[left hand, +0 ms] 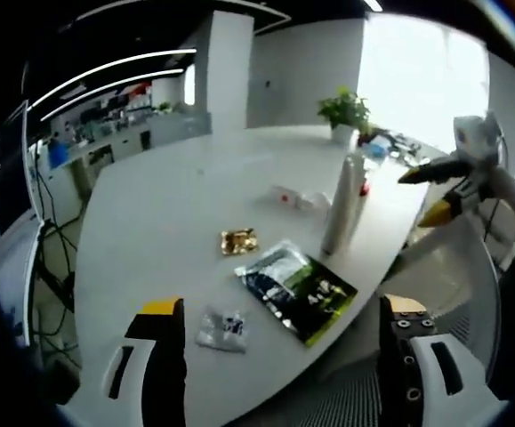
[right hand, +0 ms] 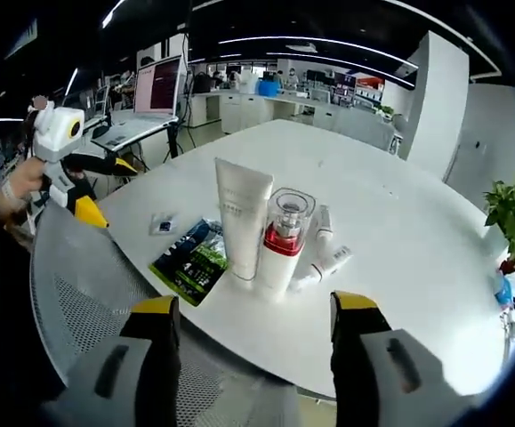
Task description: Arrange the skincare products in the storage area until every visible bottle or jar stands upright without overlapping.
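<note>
So far only part is done: on the white table (right hand: 399,231) a white tube (right hand: 241,218) and a red-banded pump bottle (right hand: 282,242) stand upright, touching or nearly so, while two small tubes (right hand: 326,260) lie flat just beside them. Left gripper (left hand: 279,334) and right gripper (right hand: 255,325) both gape wide, holding nothing.

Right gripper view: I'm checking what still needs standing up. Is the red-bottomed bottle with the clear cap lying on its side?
No, the red-bottomed bottle stands upright on the white table, right beside the upright white tube.
</note>
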